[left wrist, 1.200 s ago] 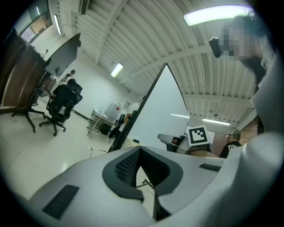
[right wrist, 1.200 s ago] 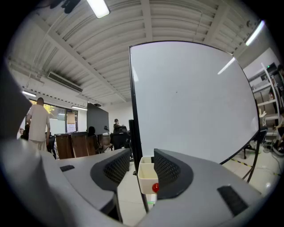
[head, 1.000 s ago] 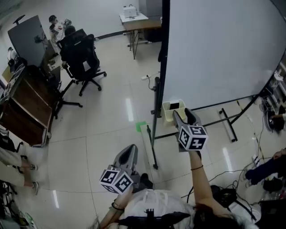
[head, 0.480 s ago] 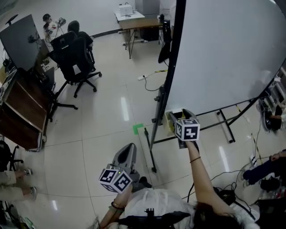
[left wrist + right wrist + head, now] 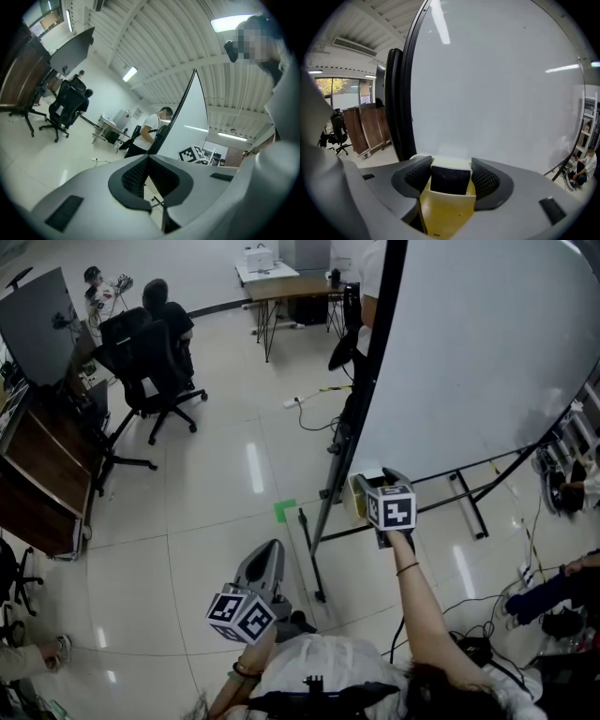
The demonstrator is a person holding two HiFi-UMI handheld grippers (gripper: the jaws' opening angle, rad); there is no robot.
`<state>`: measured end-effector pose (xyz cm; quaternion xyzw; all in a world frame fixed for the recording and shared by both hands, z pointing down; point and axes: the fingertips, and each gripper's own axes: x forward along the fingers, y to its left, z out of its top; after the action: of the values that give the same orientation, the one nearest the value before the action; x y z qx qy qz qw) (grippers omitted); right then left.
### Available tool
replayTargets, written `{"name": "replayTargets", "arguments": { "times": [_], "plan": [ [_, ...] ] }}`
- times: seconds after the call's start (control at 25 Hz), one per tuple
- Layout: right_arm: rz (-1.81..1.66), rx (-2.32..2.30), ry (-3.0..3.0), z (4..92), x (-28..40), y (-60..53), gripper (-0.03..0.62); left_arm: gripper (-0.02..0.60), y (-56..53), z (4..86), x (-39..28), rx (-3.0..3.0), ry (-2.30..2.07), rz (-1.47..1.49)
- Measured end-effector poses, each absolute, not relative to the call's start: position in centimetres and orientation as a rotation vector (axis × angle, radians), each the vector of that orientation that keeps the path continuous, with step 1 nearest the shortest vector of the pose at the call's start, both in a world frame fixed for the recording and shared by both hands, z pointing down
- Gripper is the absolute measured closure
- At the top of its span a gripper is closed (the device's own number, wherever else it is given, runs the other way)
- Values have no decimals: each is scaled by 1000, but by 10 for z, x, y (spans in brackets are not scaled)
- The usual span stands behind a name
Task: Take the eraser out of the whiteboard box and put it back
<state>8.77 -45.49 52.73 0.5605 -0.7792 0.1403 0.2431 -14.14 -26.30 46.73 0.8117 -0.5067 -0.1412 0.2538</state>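
Your right claw [image 5: 382, 480] is down over the whiteboard box [image 5: 359, 495] at the lower corner of the whiteboard [image 5: 487, 343]. In the right gripper view its jaws are closed in on both sides of the eraser [image 5: 450, 177]. The eraser stands upright inside the yellow box [image 5: 445, 211], not lifted yet. Your left claw [image 5: 272, 554] hangs low by your body with its jaws pressed together on nothing, well apart from the box.

Risks, as I judge them:
- The hold looks to be on the upper part of the eraser only, so a quick pull could let it slip back into the box.
- The eraser fits the box closely. Pull at a tilt and it may drag on the front wall and lift or jolt the box with it. Nothing steadies the box, since the left claw is idle.
- The dark frame post [image 5: 396, 103] is just beside the jaws, so a sideways swing could knock it.

Versus a second ago: the right claw was short of the box then, and the dark eraser showed inside it. Now the claw covers the box. Half a second ago it was already about here. The left claw hasn't moved. Your head has swung, so the board edge sits further right.
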Motion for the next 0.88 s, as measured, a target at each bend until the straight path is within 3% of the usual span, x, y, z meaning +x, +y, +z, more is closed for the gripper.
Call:
{"name": "replayTargets", "arguments": {
  "times": [0.28,0.88],
  "plan": [
    [349,1624,-2140,508,89,-449,318,595,-264,469,-148,2217,-1336,-384],
    [95,1826,-2327,370,98,-378,318,595,-256,480,-126,2268,-1203,-330]
  ]
}}
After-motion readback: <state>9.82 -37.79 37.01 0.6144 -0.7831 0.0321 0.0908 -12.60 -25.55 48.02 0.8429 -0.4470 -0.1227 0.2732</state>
